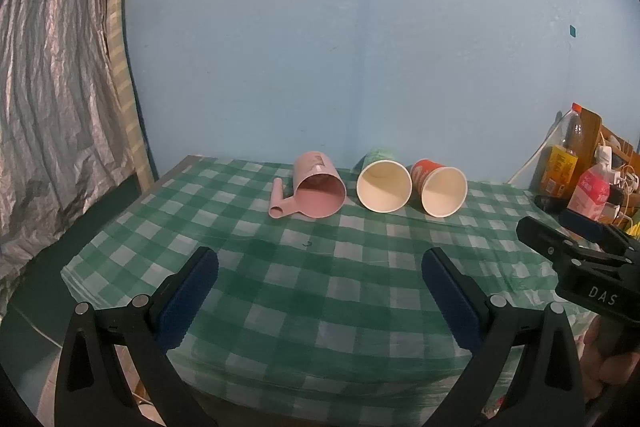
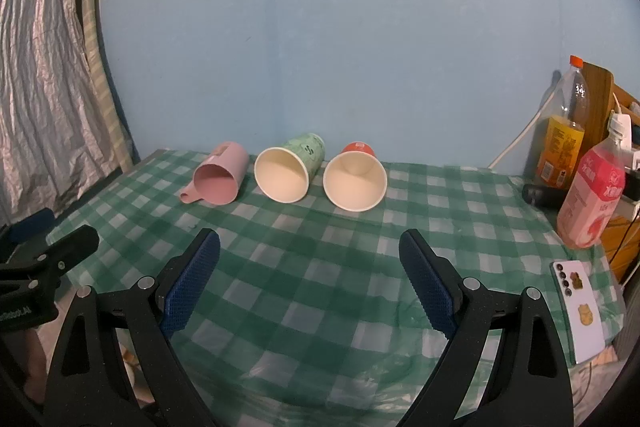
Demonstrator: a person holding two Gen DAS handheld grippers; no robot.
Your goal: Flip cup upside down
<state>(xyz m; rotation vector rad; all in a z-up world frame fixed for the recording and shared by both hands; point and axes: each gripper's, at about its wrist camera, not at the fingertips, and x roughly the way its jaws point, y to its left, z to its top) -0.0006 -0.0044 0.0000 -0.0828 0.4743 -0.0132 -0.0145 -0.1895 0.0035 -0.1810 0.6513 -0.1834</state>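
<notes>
Three cups lie on their sides at the far edge of the green checked tablecloth (image 1: 320, 287), mouths facing me. A pink mug with a handle (image 1: 316, 187) (image 2: 218, 177) is on the left. A green paper cup (image 1: 384, 185) (image 2: 290, 169) is in the middle. A red paper cup (image 1: 440, 187) (image 2: 356, 179) is on the right. My left gripper (image 1: 320, 267) is open and empty, well short of the cups. My right gripper (image 2: 310, 251) is open and empty, also short of them. Each gripper shows at the edge of the other's view.
A yellow-labelled bottle (image 2: 564, 131) and a pink drink bottle (image 2: 592, 195) stand at the table's right edge. A phone (image 2: 578, 311) lies face down near the front right. A blue wall rises behind the cups. A silver curtain (image 1: 48, 107) hangs at left.
</notes>
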